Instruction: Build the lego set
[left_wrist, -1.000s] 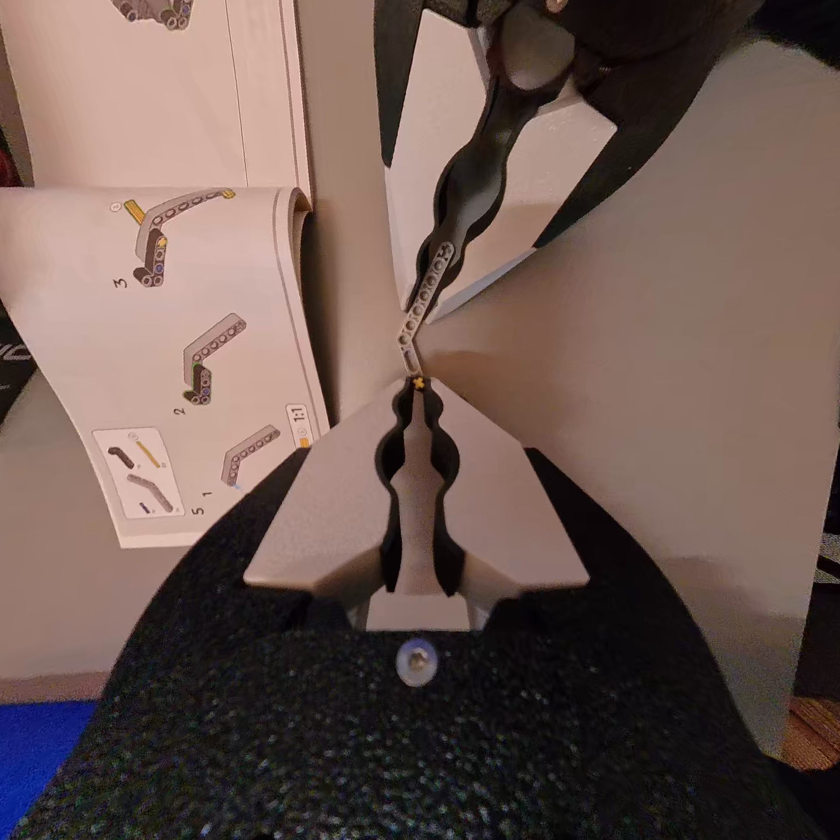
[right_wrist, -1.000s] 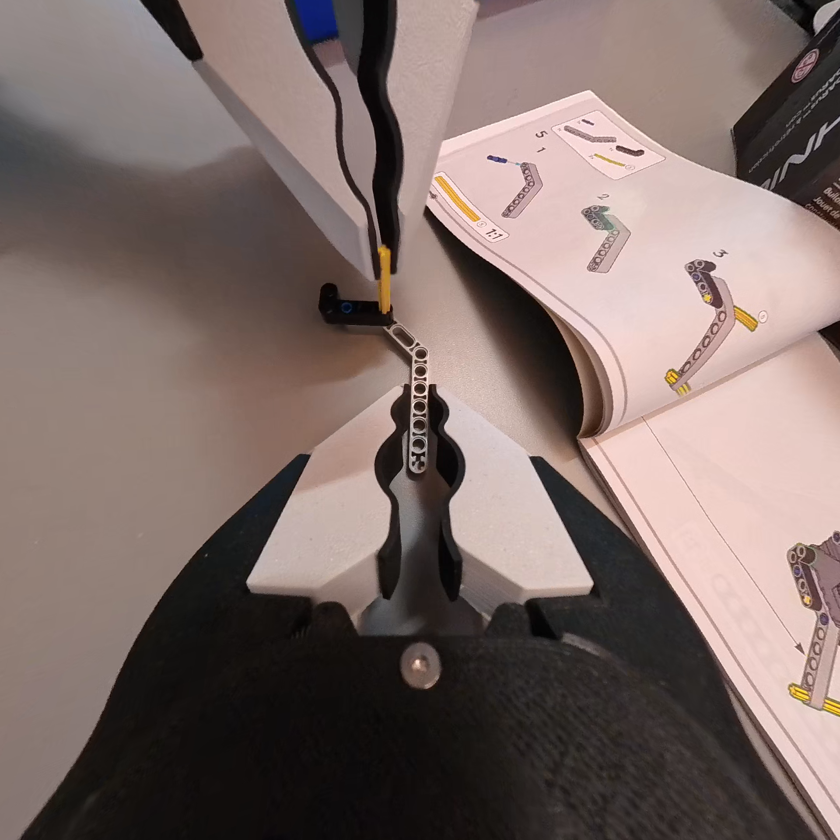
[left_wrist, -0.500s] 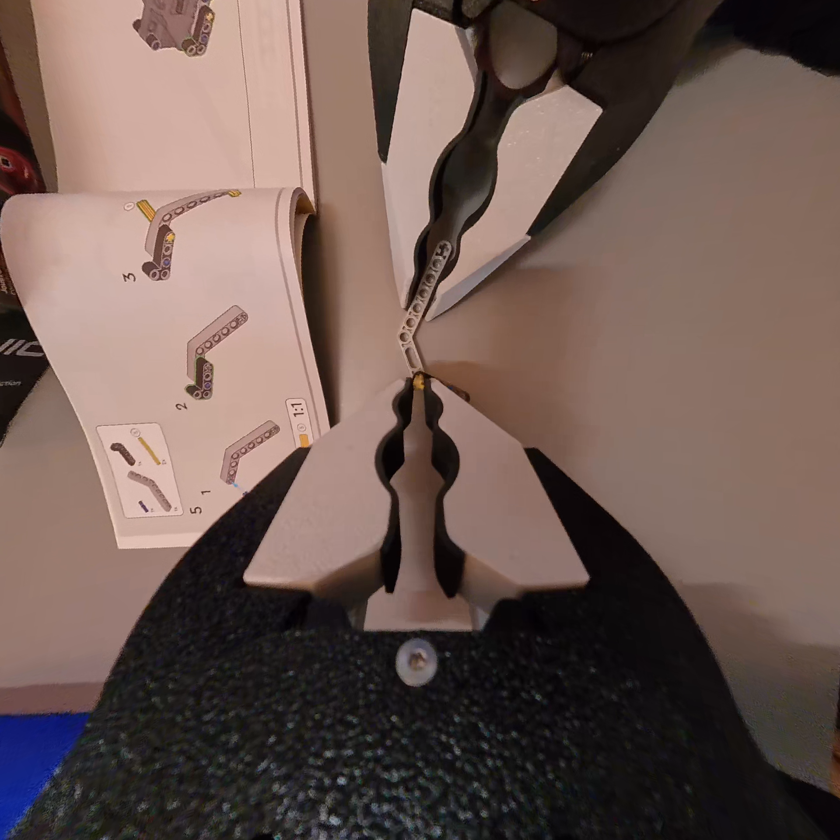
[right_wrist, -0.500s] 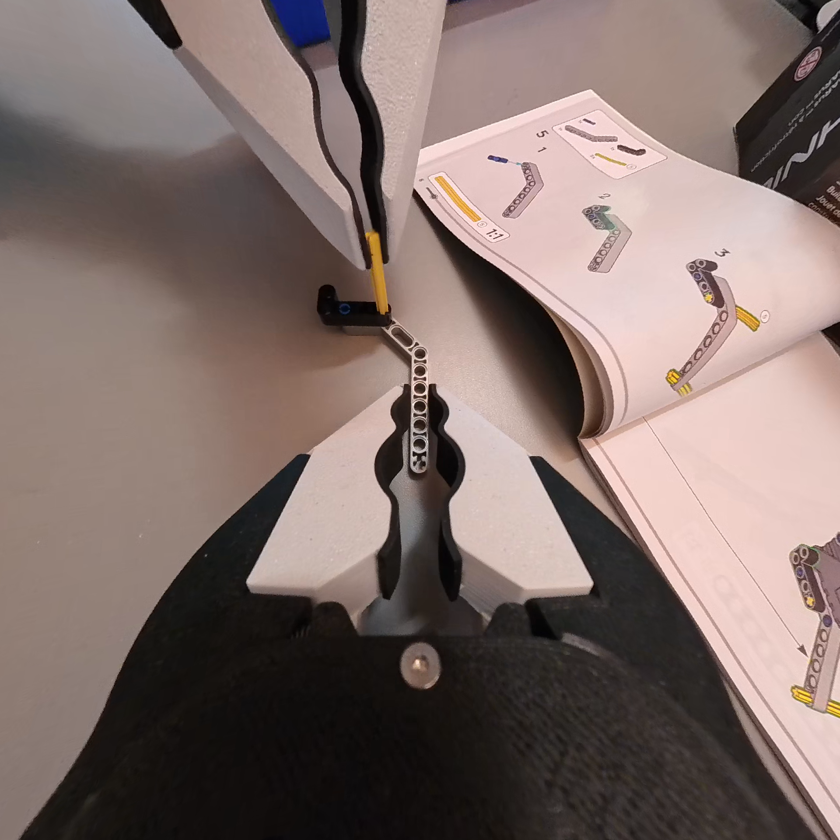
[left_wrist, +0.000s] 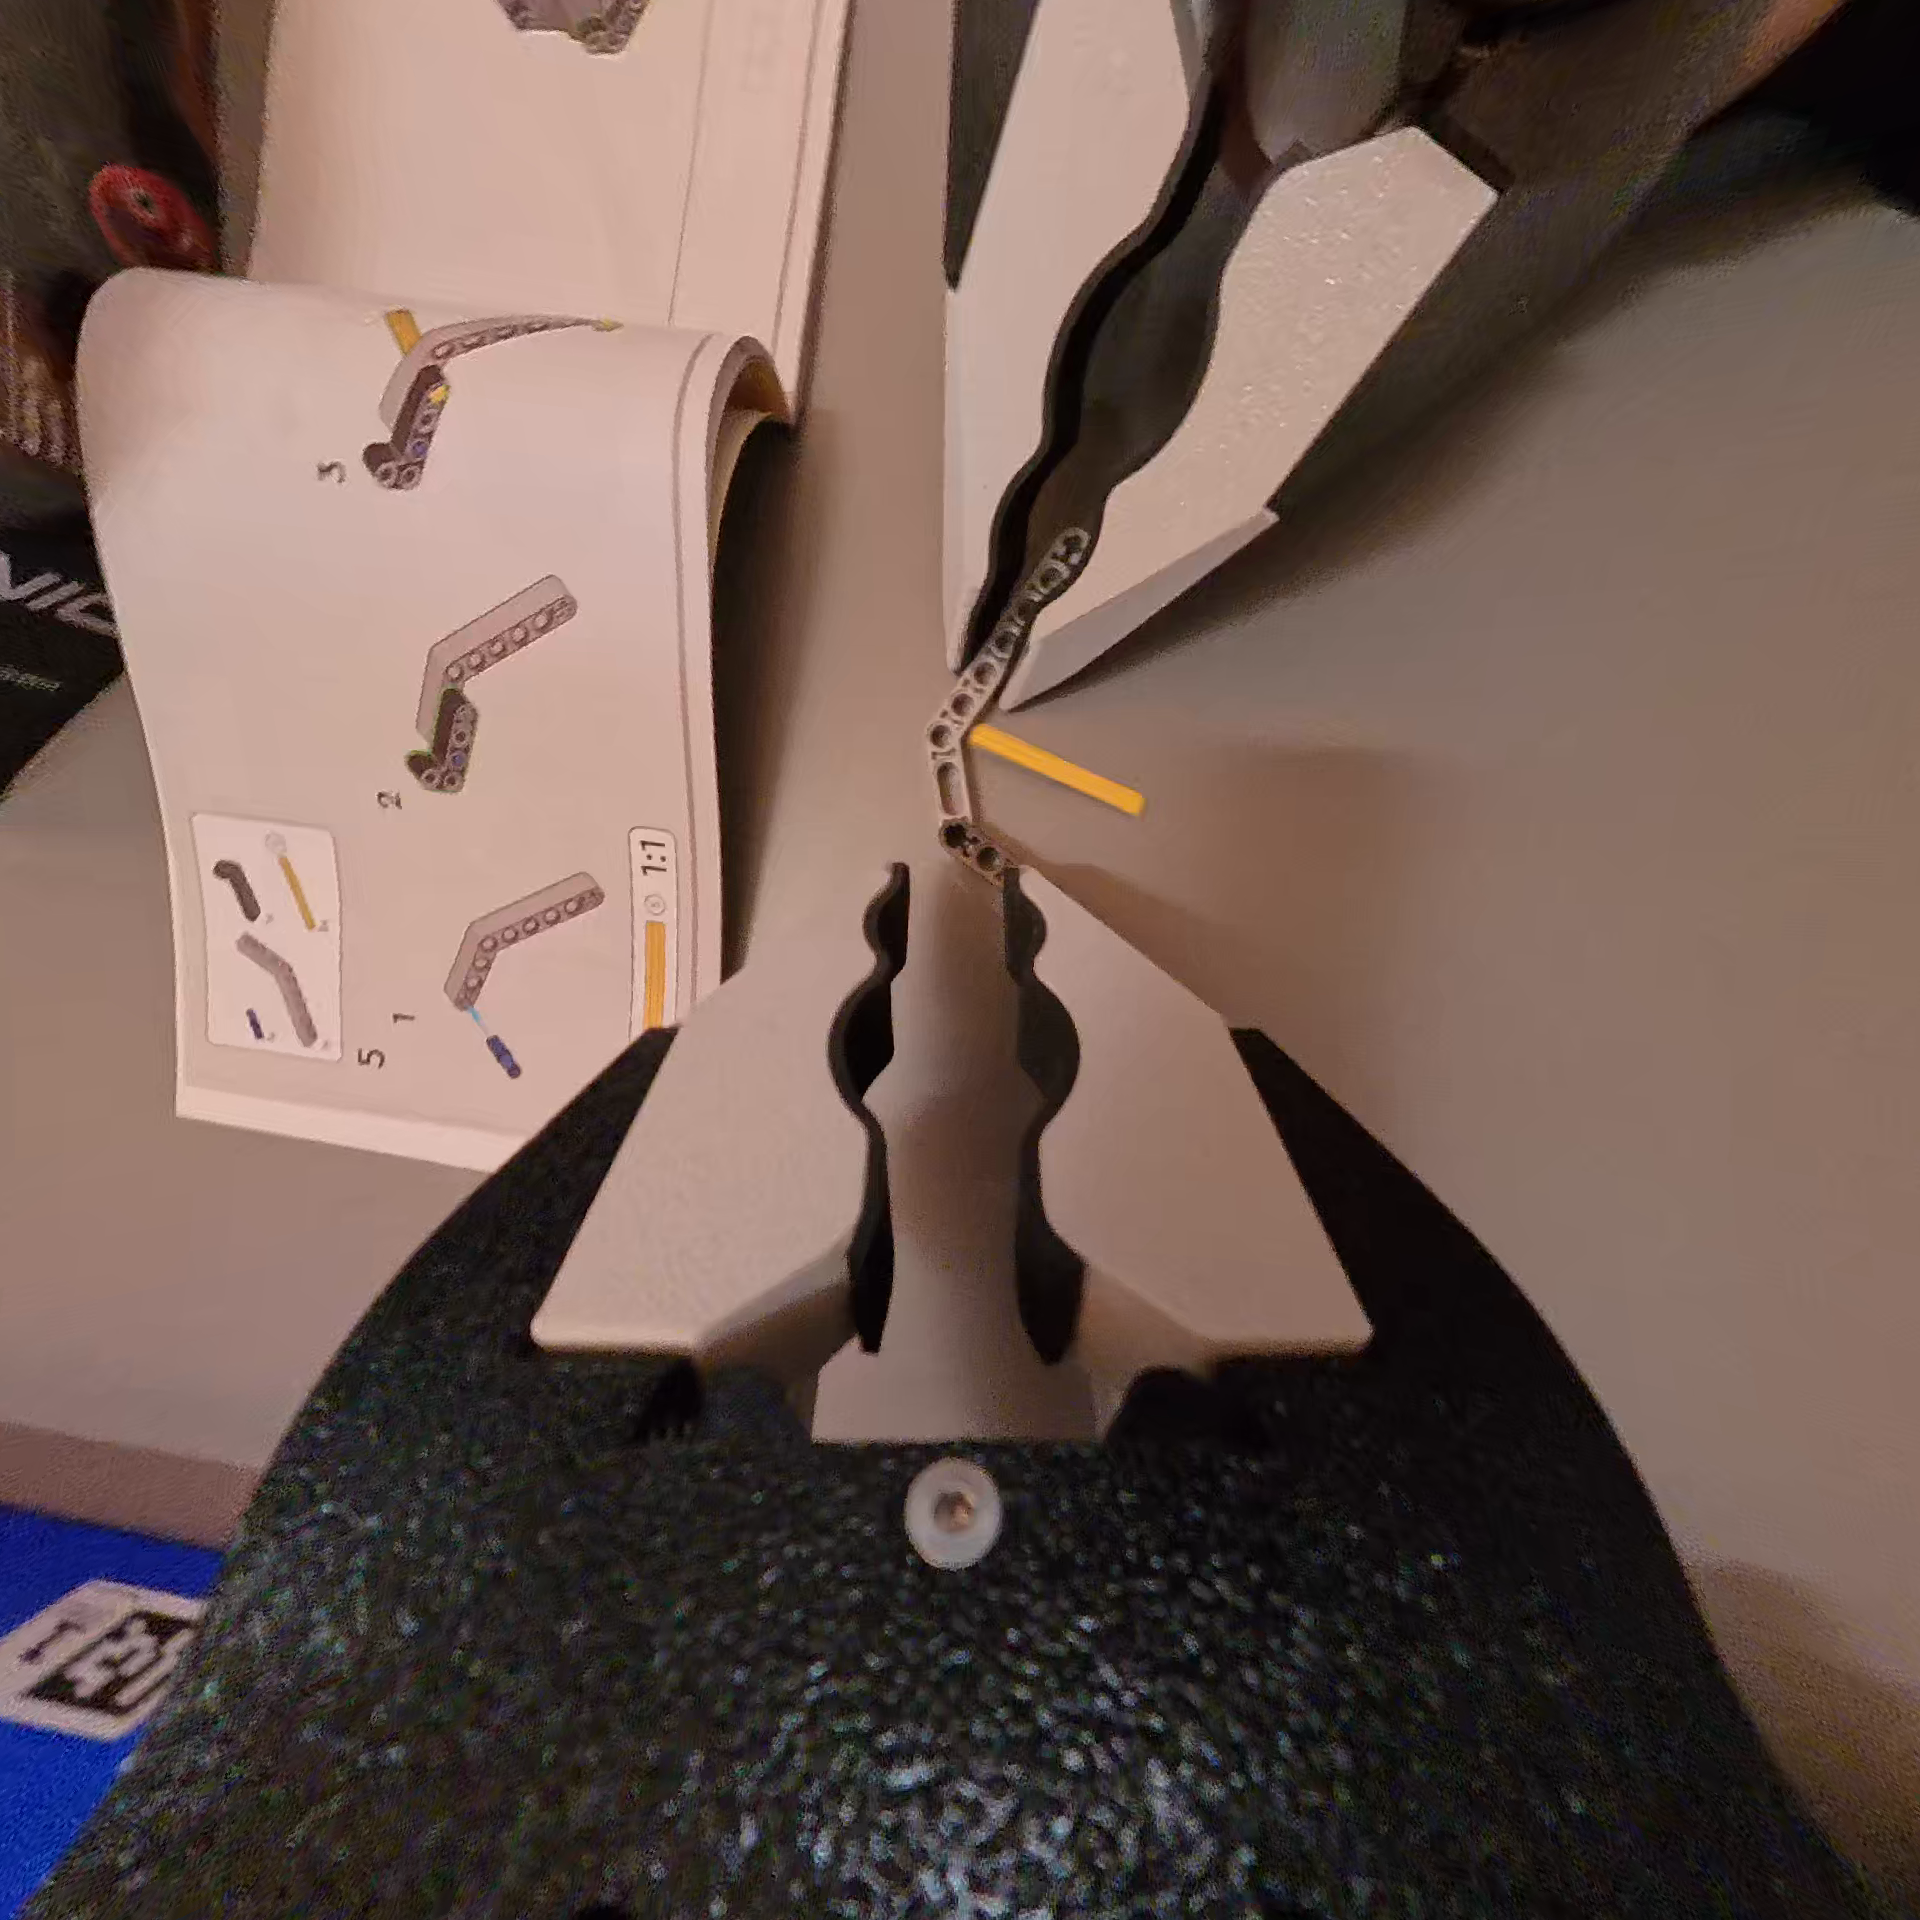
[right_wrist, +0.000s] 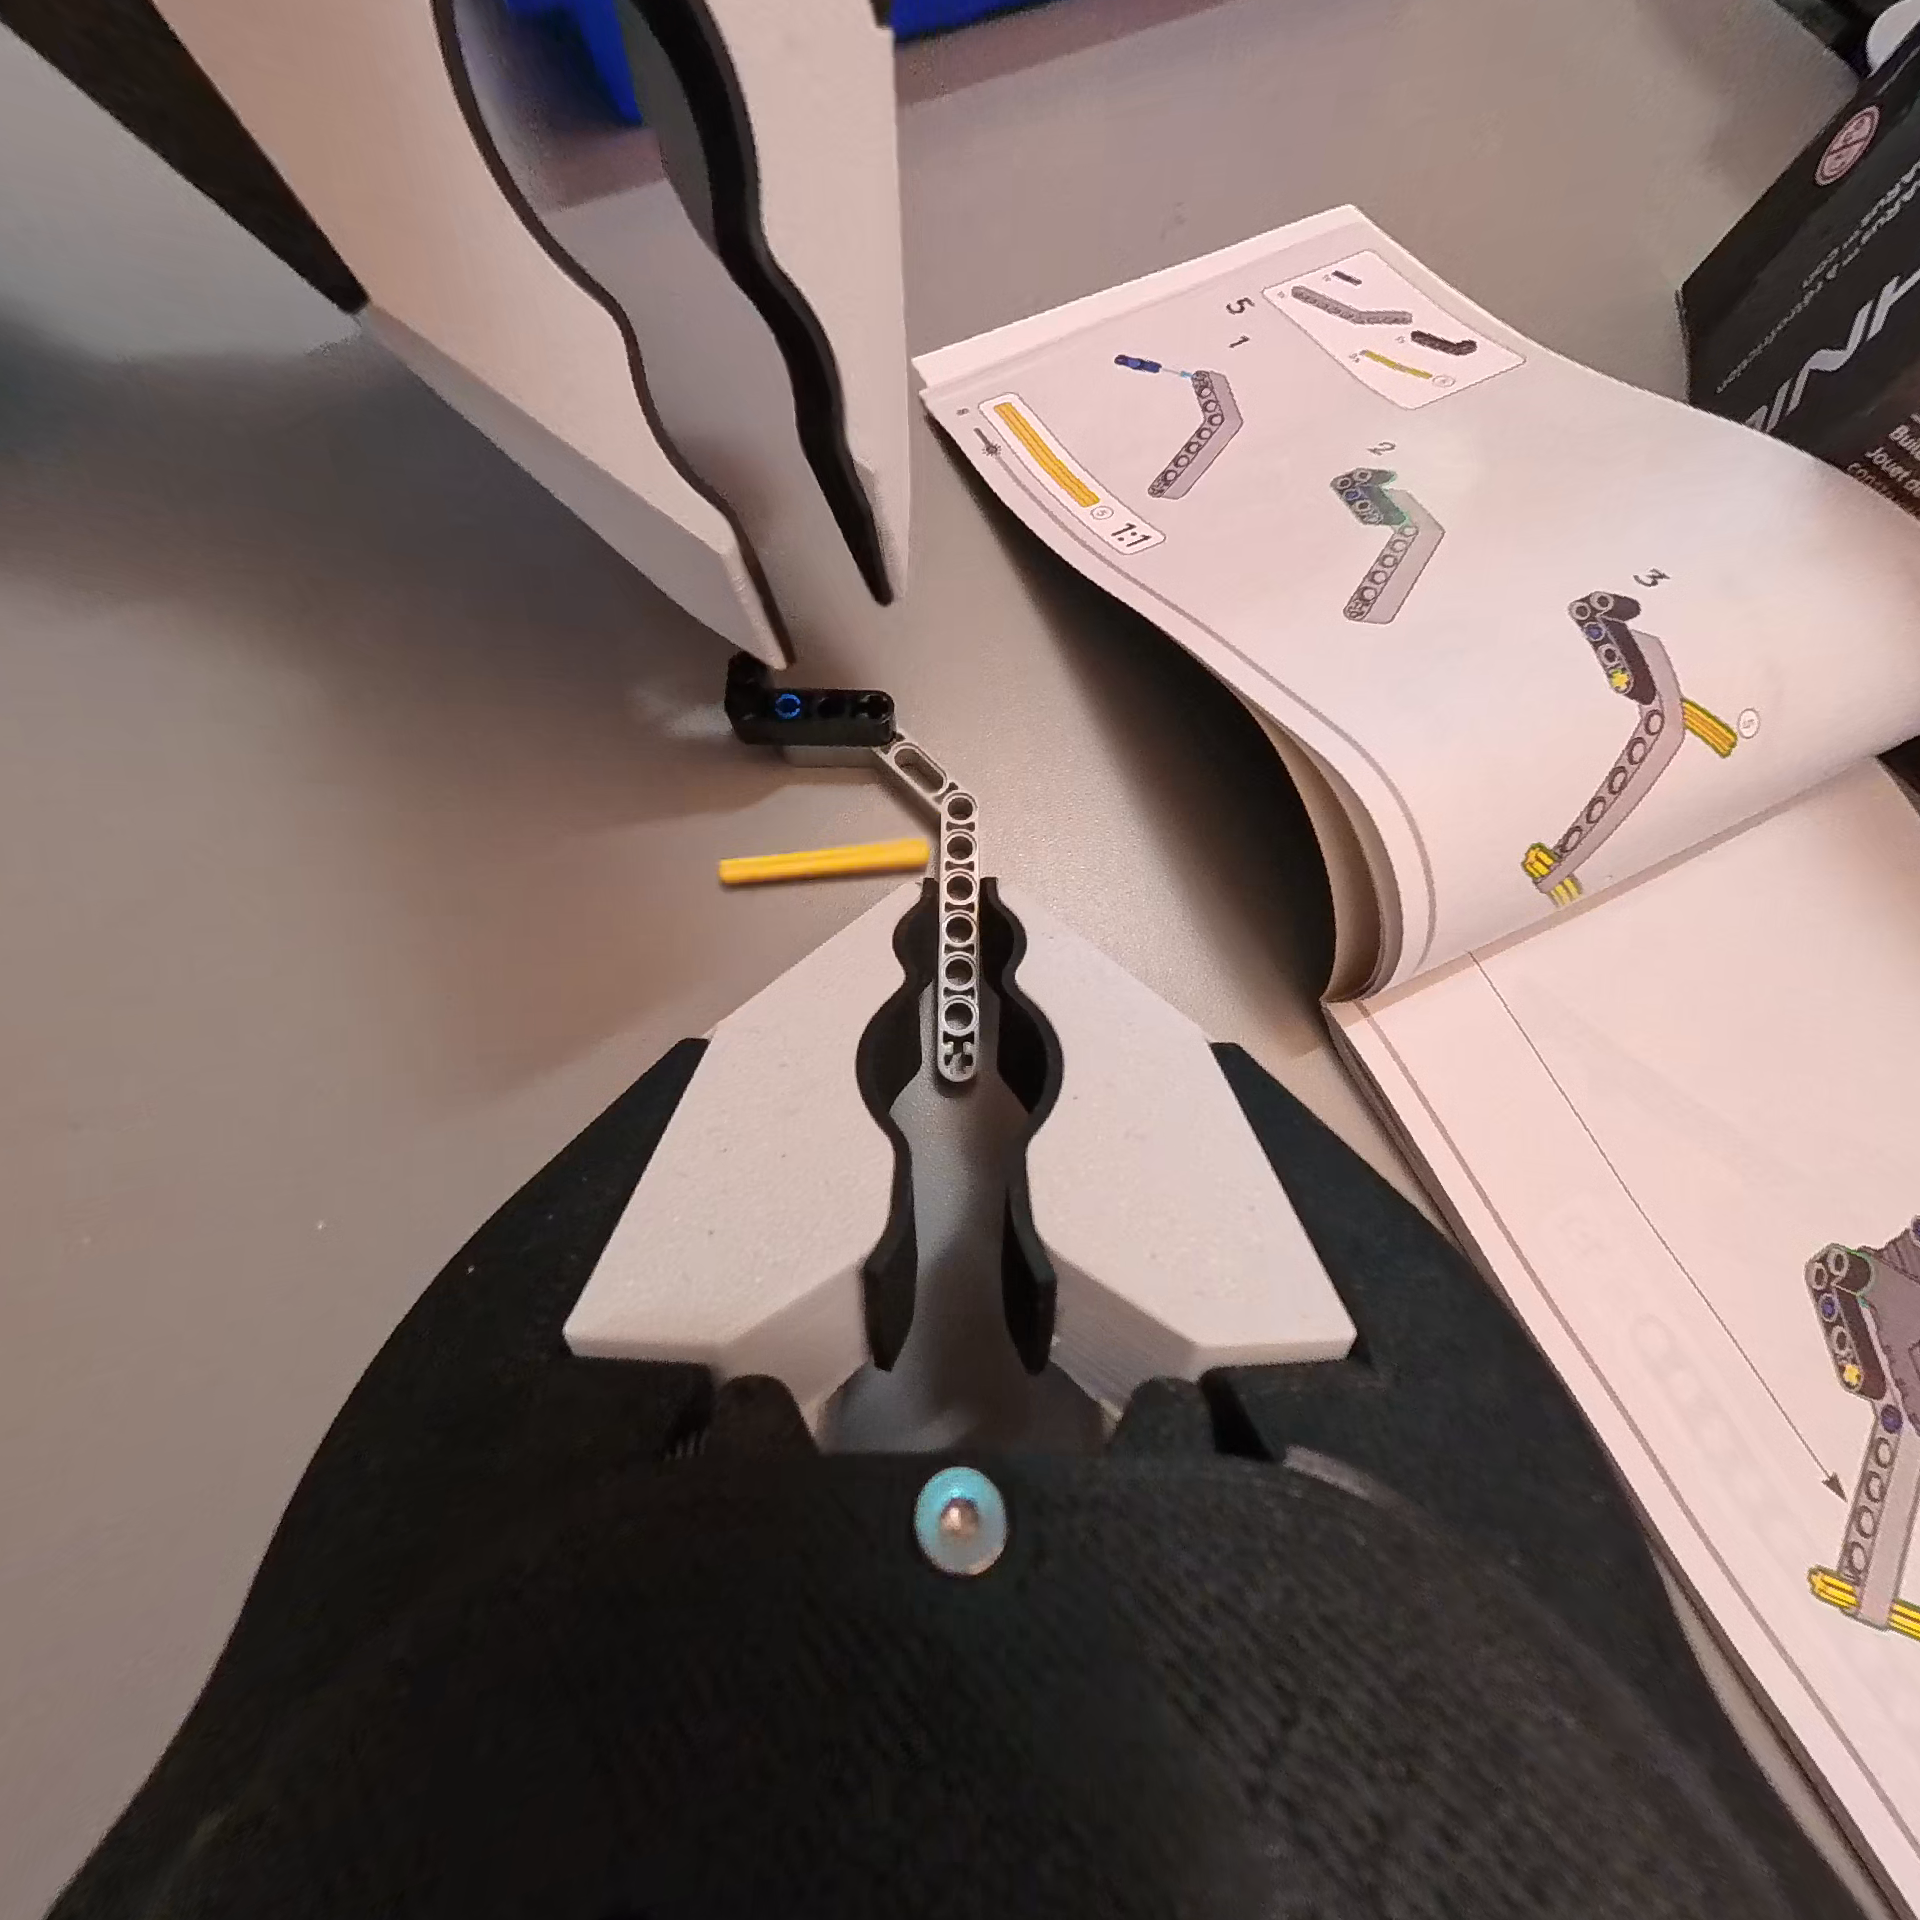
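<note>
Two of the three sub-steps on the open instruction booklet (right_wrist: 1455, 582) look done, far as I can tell. Going left to right in the right wrist view: the left tongs (right_wrist: 831, 613) hang over the table (right_wrist: 312, 935) with a clear gap between the tips, gripping nothing. Just below sits the black connector (right_wrist: 810, 717), pinned onto the end of the bent grey beam (right_wrist: 956, 935). The yellow axle (right_wrist: 826, 862) lies loose on the table beside the beam, not in any hole. The right tongs (right_wrist: 956, 894) are clamped on the beam's long arm. So what's left is the axle: pick it up and push it through.
</note>
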